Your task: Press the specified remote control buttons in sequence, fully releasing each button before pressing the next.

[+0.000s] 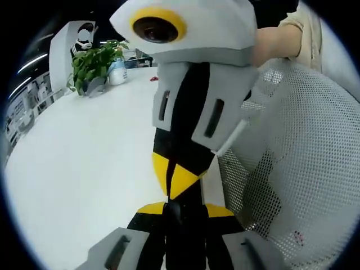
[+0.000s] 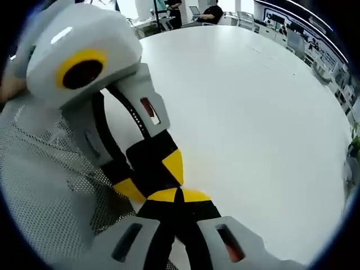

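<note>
Shut tongs [image 1: 181,209] by mesh chair [image 1: 304,169]

In the left gripper view, the table [image 1: 84,163] fills the left half of the frame, and a potted plant [image 1: 93,64] stands on it at upper left. A mesh chair back [image 1: 298,169] takes the right side. The right gripper [image 1: 181,183] reaches down the centre, meeting the left gripper [image 1: 174,216] at the bottom. In the right gripper view, the mesh lies lower left, the table to the right.
</note>
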